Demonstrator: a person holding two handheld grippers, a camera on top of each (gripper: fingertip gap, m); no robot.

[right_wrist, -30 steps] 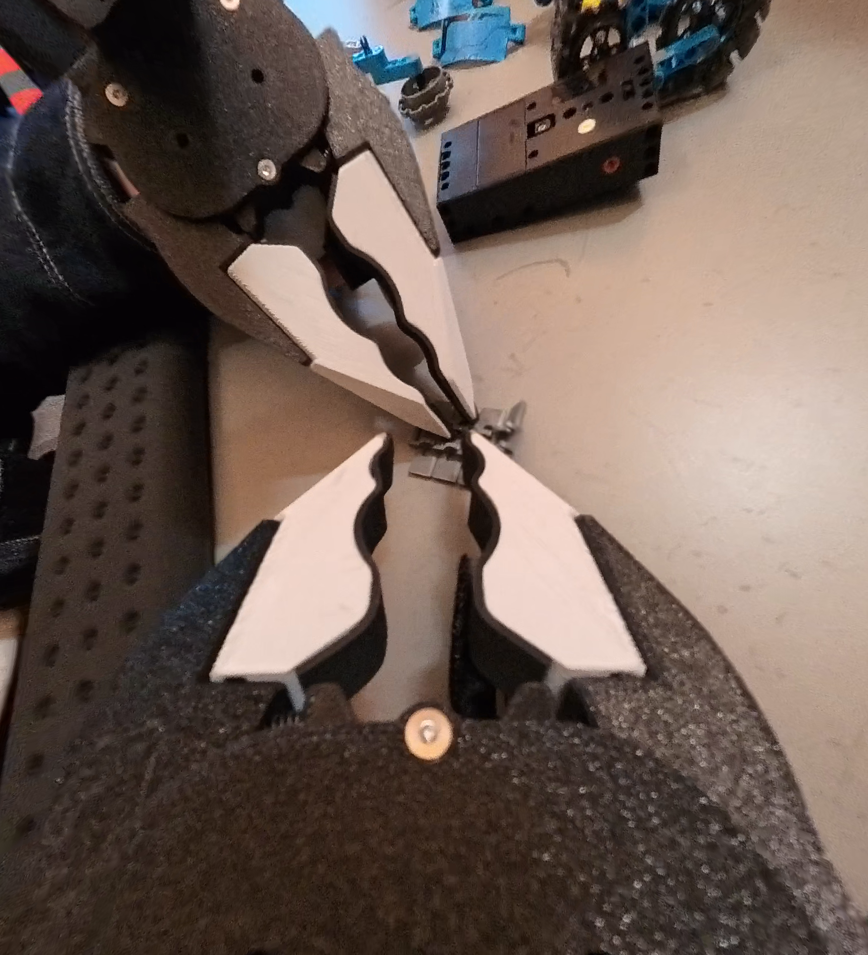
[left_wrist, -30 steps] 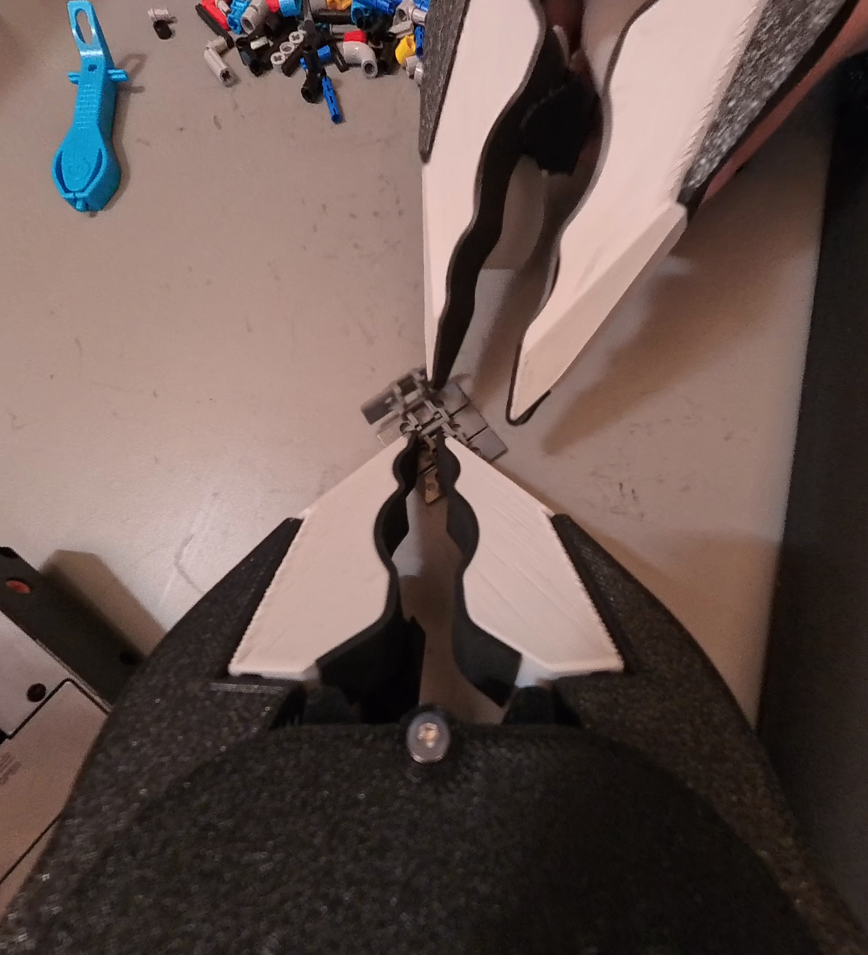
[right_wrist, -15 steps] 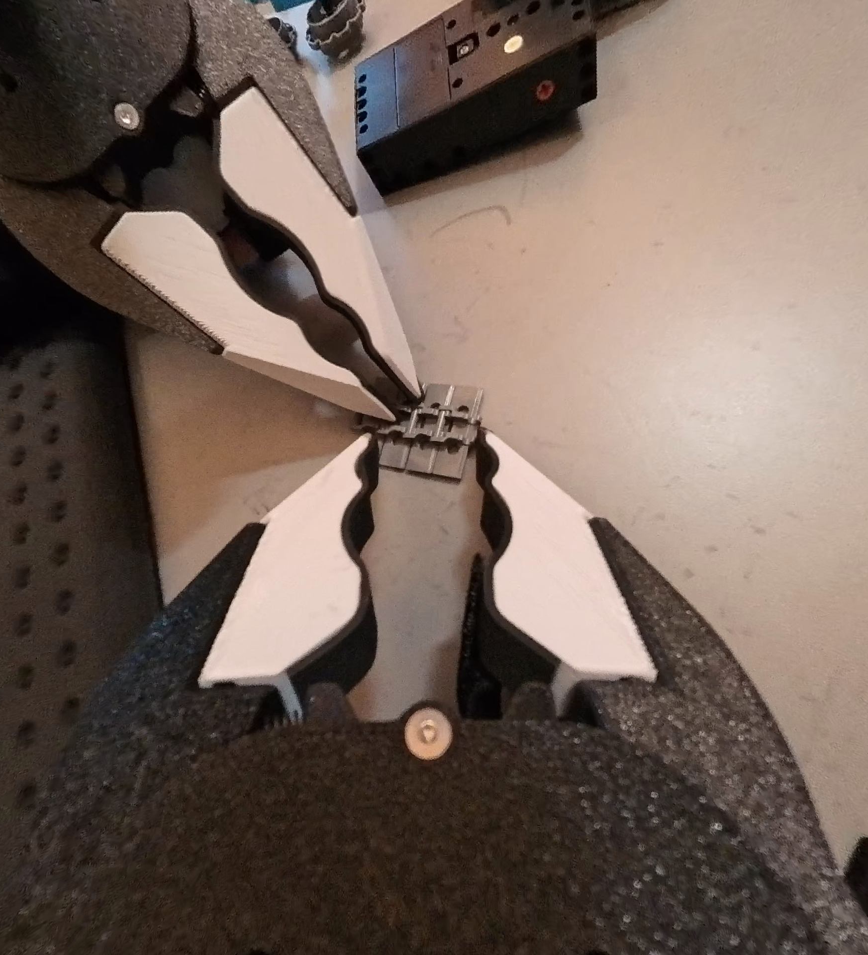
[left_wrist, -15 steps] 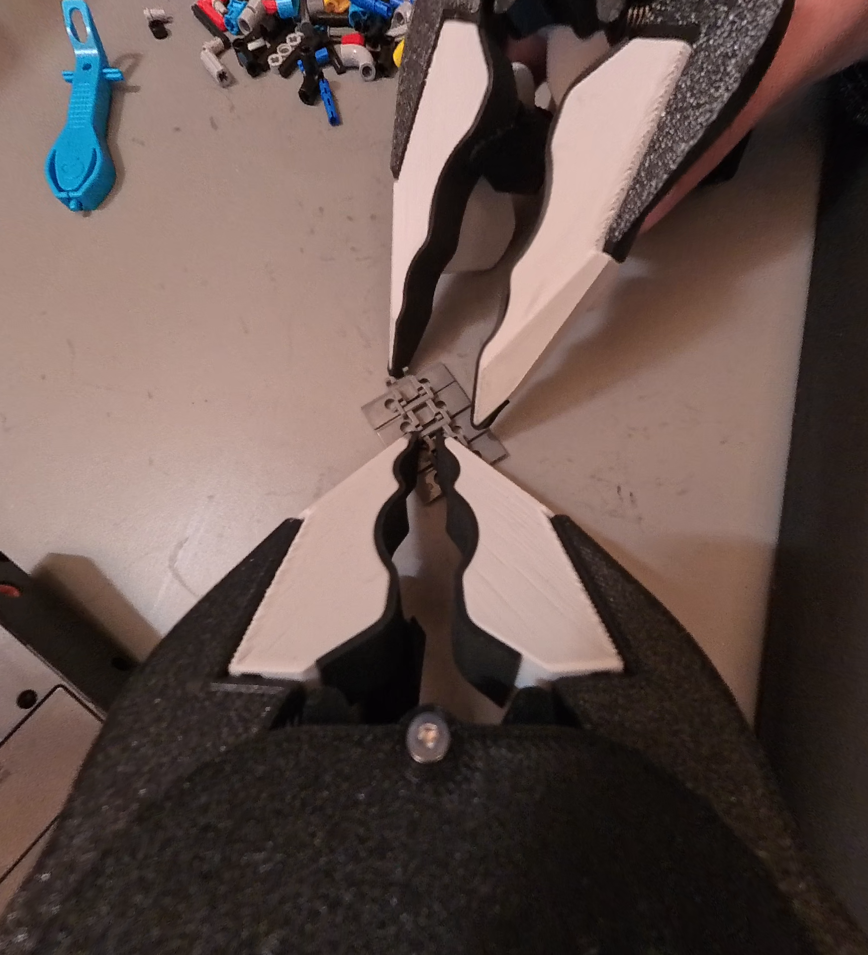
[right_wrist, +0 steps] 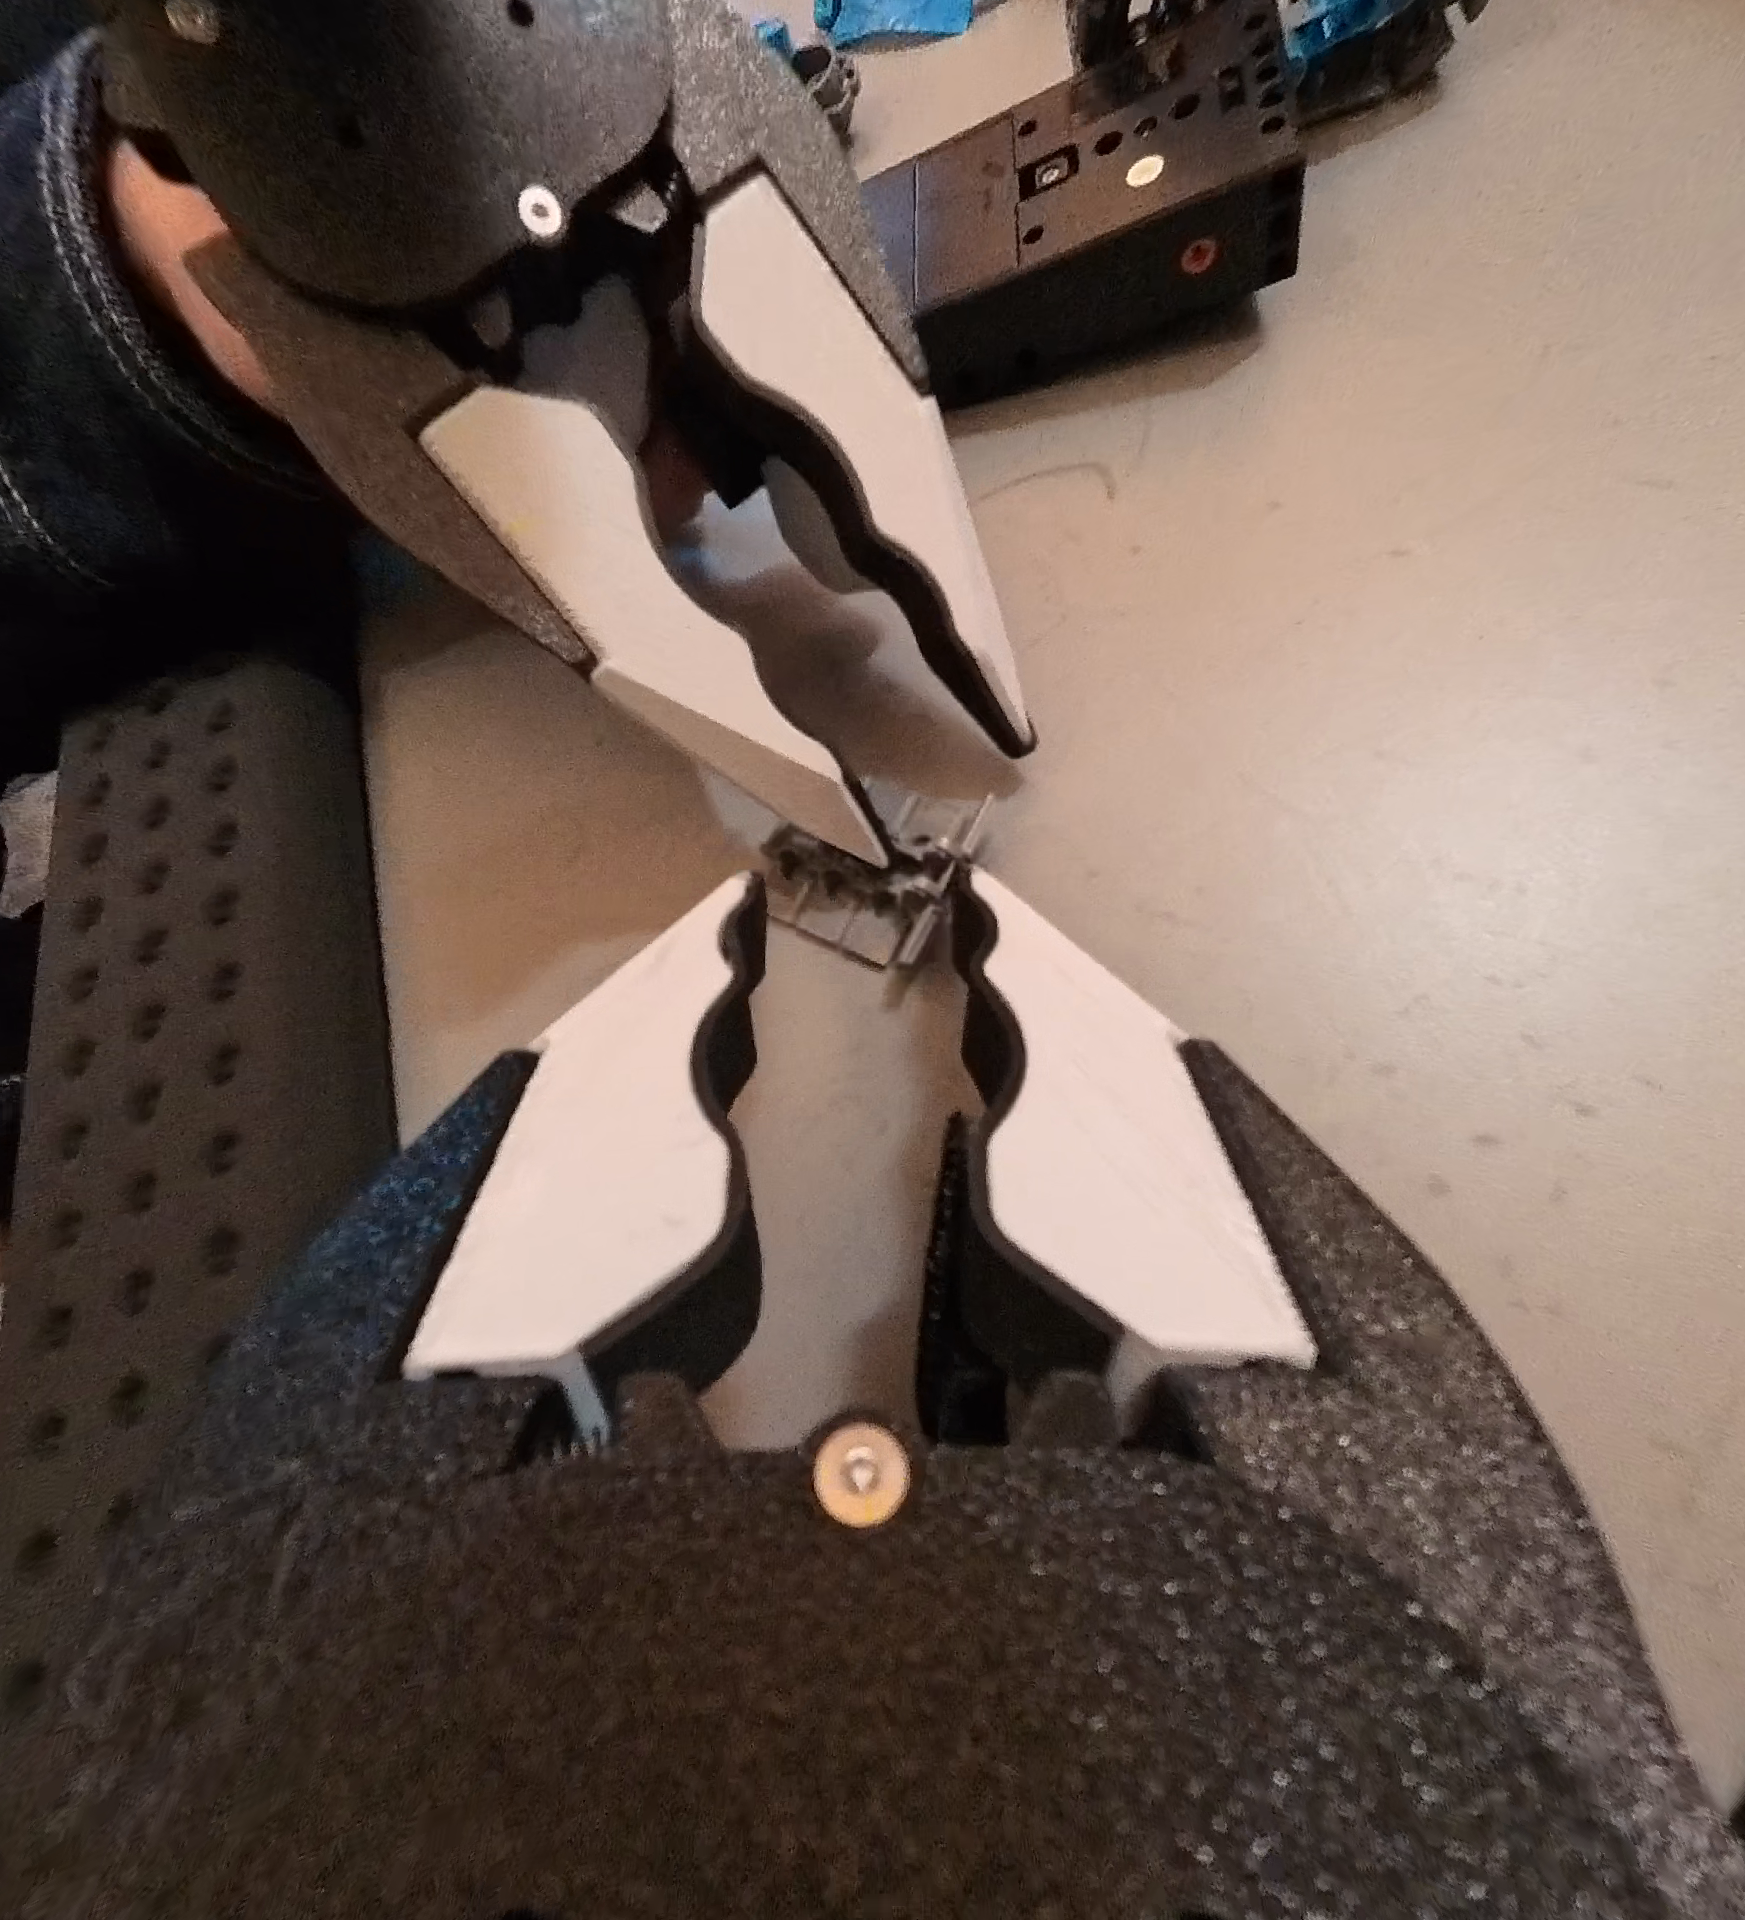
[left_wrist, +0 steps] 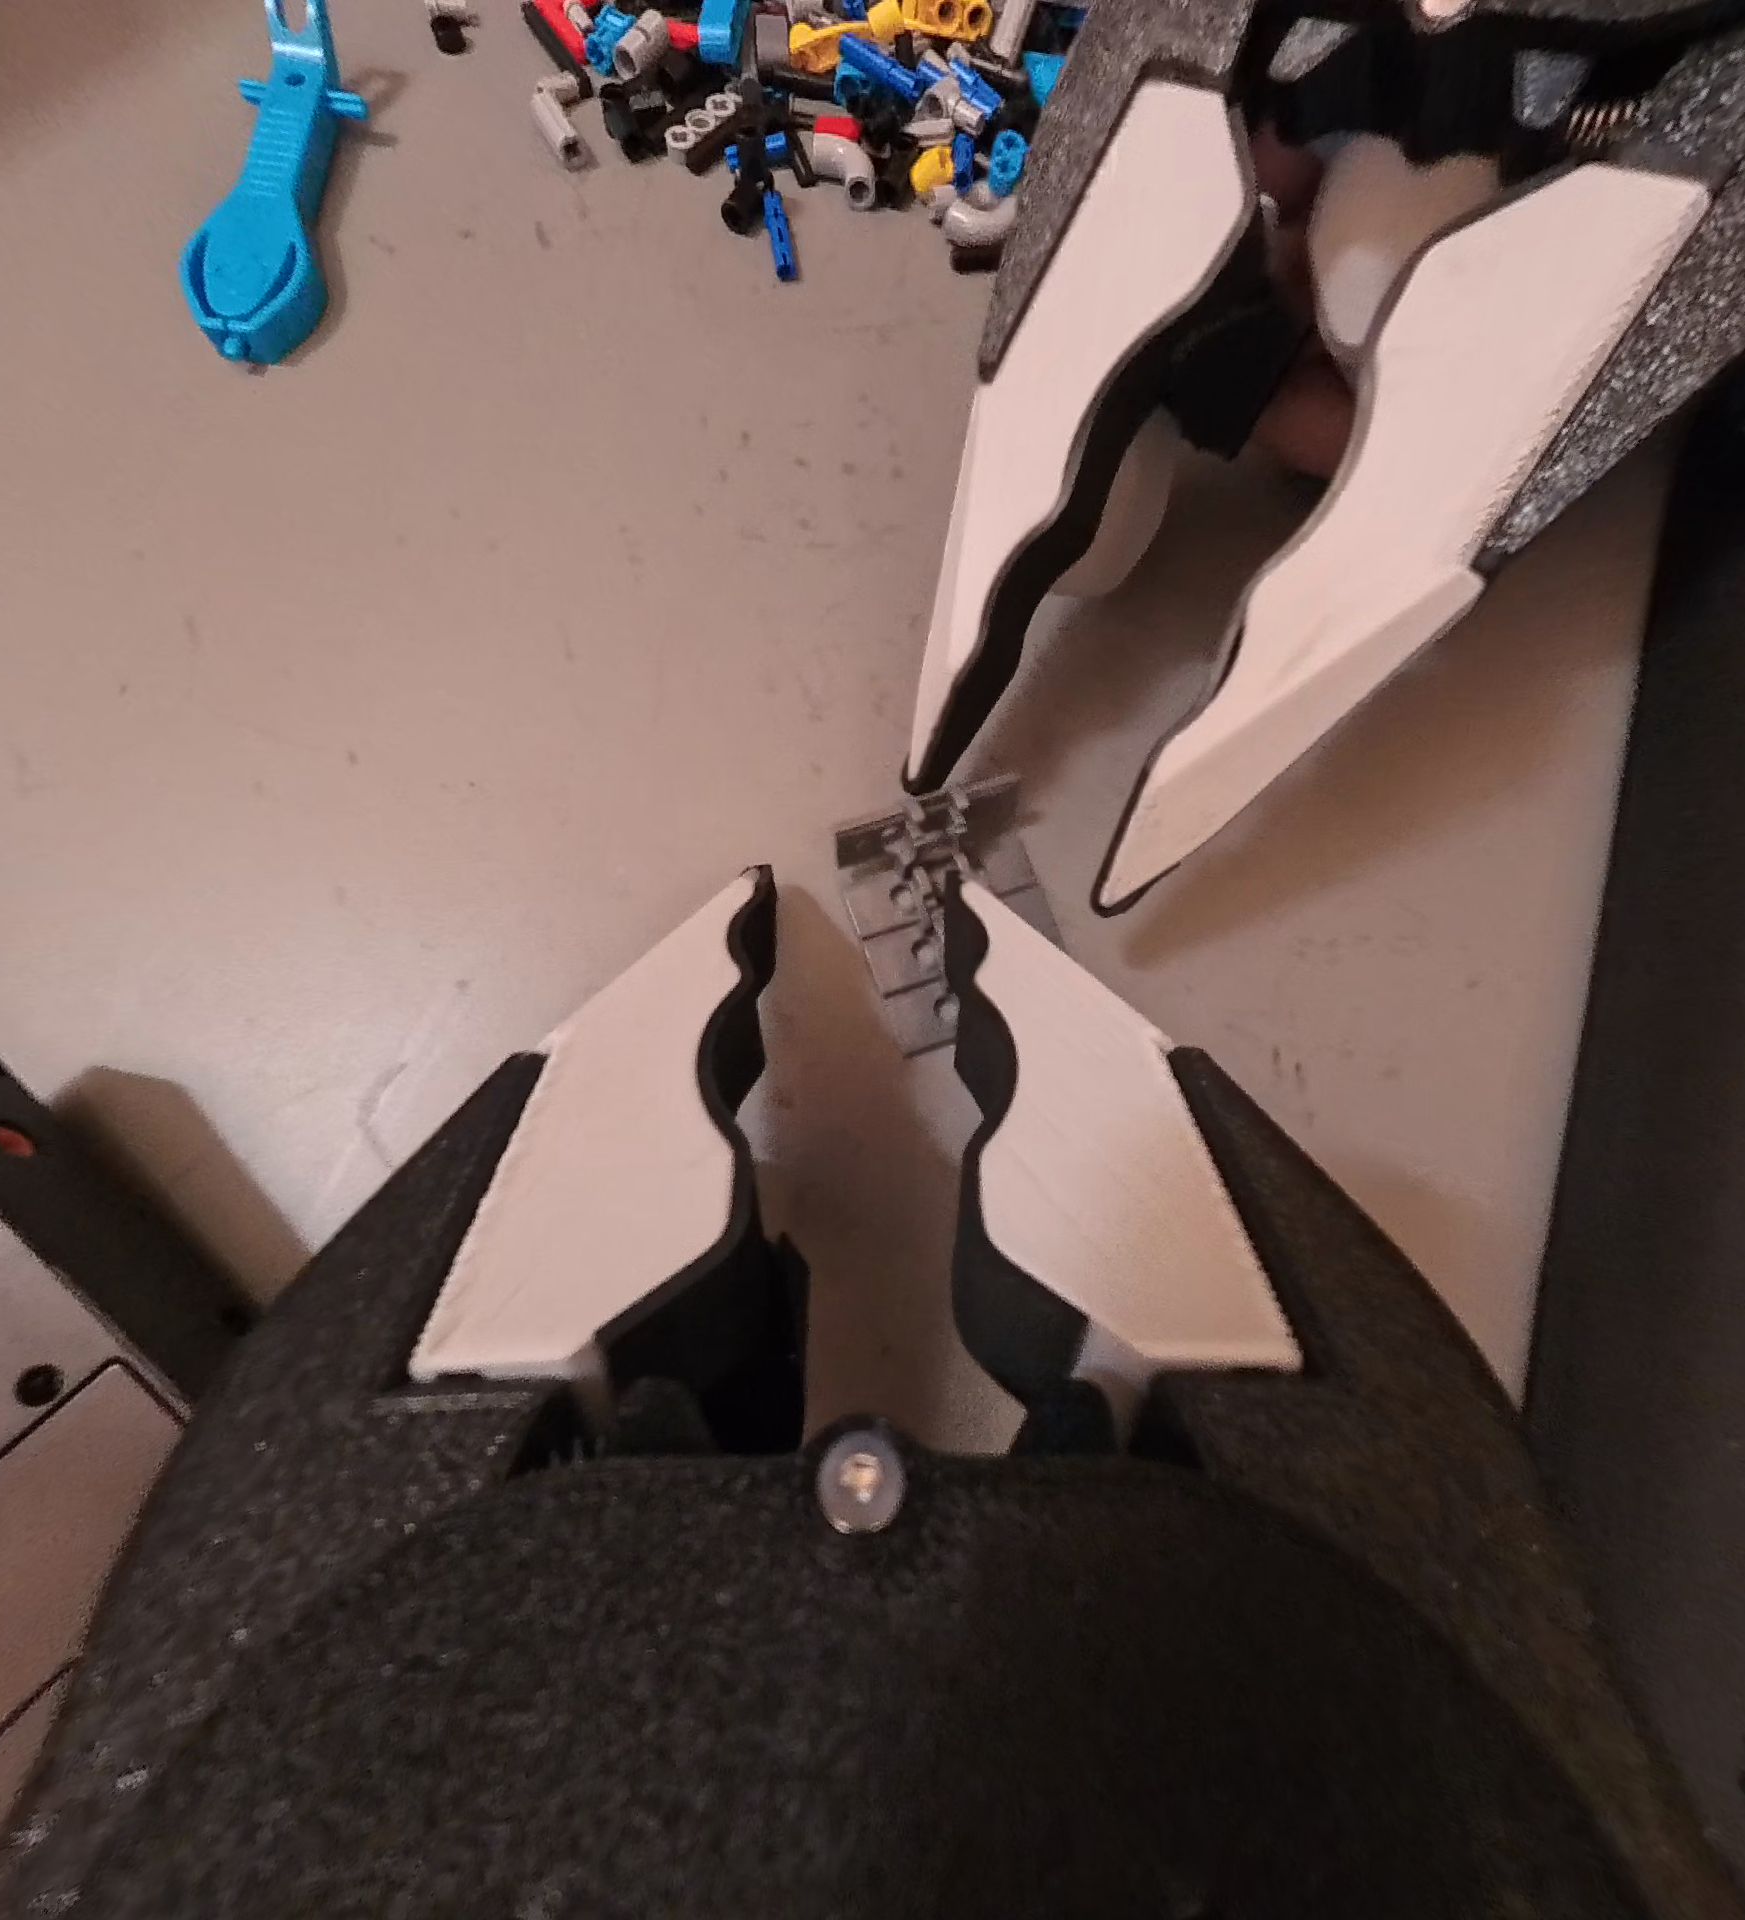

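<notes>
A short strip of grey track links [left_wrist: 899,914] lies on the beige table. My left gripper [left_wrist: 855,891] is open, and its right fingertip rests over the strip's edge. My right gripper [left_wrist: 1011,842] comes in from the far right, open, with one fingertip at the strip's far end. In the right wrist view my right gripper [right_wrist: 855,885] is open and its tips flank the grey strip [right_wrist: 847,914]. The left gripper [right_wrist: 951,800] points down at the strip from above, with its jaws apart.
A blue plastic tool [left_wrist: 255,208] and a pile of small coloured building parts [left_wrist: 826,94] lie at the far side. A black box [right_wrist: 1107,239] sits nearby. A black perforated mat [left_wrist: 1730,1039] borders the table. A denim sleeve [right_wrist: 16,416] is behind the left gripper.
My left gripper was shut on the grey strip and has opened and let it go. The right gripper has opened wider and stays at the strip's far end.
</notes>
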